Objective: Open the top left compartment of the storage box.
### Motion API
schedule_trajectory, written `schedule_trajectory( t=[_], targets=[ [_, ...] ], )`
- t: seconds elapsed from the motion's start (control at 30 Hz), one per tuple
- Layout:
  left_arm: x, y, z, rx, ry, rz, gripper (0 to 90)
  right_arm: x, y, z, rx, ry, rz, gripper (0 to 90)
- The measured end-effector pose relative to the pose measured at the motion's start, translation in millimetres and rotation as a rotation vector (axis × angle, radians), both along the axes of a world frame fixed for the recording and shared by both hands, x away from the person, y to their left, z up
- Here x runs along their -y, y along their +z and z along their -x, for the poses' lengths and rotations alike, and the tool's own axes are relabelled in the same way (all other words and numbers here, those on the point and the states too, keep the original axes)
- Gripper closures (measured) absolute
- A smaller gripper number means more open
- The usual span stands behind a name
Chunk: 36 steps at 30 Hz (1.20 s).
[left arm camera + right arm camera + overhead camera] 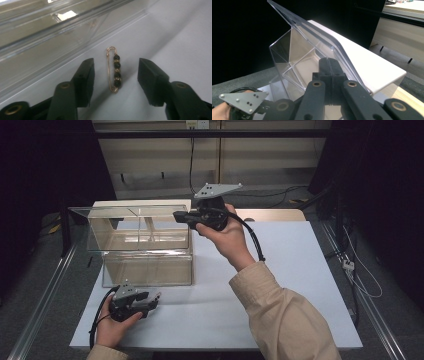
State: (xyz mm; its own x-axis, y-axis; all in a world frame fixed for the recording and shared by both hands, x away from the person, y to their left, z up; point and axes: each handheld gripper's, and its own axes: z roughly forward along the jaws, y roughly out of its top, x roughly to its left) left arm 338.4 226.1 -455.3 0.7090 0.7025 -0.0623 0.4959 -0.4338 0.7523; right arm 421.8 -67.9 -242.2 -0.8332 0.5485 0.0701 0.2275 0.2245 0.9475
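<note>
Gold safety pin with black beads (pixel 113 70) flat on white counter (pixel 280 270), between spread left fingers (pixel 85 82), untouched. Right fingers (pixel 329 75) pressed together, propping clear acrylic lid (pixel 312 32). Best closed squarely across pin.

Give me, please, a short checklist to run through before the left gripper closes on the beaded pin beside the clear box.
1. Beaded pin lies between the left gripper's jaws: ok.
2. Pads touch the pin: not ok, gaps on both sides.
3. Pin lies flat on the white table, apart from the clear box: ok.
4. Box lid is raised: ok.
5. Right gripper is shut at the lid's edge: ok.
6. Whether its pads truly clamp the lid: cannot tell.
</note>
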Motion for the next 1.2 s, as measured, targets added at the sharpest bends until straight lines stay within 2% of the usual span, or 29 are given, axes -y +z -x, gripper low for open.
schedule_trajectory(
  t=[0.13,0.17,0.27,0.53,0.6,0.63,0.73,0.77,0.83,0.87,0.93,0.97,1.13,1.2],
  targets=[
    [4.0,-0.2,-1.4,0.008,0.011,-0.042,54.4,0.4,0.3,0.2,0.0,0.001,-0.001,90.0],
    [5.7,-1.2,-1.2,0.011,0.017,-0.028,55.3,0.5,0.4,0.3,-0.001,0.001,0.0,90.0],
    [6.8,-0.3,-2.1,0.015,0.008,-0.052,56.4,1.0,0.7,0.4,0.0,0.0,0.003,90.0],
    [11.1,2.4,-3.6,-0.037,-0.027,-0.041,76.0,2.1,1.3,1.1,-0.001,-0.003,0.006,90.0],
    [11.3,3.1,-3.5,-0.053,-0.037,-0.033,83.6,2.0,1.6,1.5,0.0,-0.005,0.007,90.0],
    [11.1,3.6,-3.6,-0.052,-0.041,-0.038,83.6,2.0,1.9,1.8,-0.002,-0.006,0.004,90.0],
    [9.4,4.1,-3.6,-0.075,-0.037,-0.012,83.7,2.7,2.2,1.9,-0.004,-0.008,0.004,90.0],
    [9.3,4.3,-2.7,-0.065,-0.029,0.003,83.7,2.9,2.4,2.0,-0.004,-0.009,0.006,90.0],
    [8.2,7.7,-0.9,-0.075,-0.033,0.019,83.8,2.8,2.8,2.2,-0.005,-0.009,0.007,90.0],
    [7.1,10.4,-0.2,-0.078,-0.041,0.009,83.7,2.5,3.3,2.3,-0.005,-0.01,0.011,90.0],
    [7.2,13.4,1.1,-0.069,-0.047,0.026,83.8,2.4,3.4,2.4,-0.005,-0.011,0.012,90.0],
    [7.8,14.9,1.7,-0.08,-0.05,0.03,83.8,2.3,3.4,2.5,-0.006,-0.011,0.012,90.0],
    [10.4,17.8,3.7,-0.081,-0.072,0.058,83.7,2.3,4.1,4.2,-0.001,-0.015,0.017,90.0],
    [9.9,20.3,4.8,-0.085,-0.084,0.055,83.8,2.3,4.8,4.6,0.0,-0.015,0.014,90.0]
  ],
)
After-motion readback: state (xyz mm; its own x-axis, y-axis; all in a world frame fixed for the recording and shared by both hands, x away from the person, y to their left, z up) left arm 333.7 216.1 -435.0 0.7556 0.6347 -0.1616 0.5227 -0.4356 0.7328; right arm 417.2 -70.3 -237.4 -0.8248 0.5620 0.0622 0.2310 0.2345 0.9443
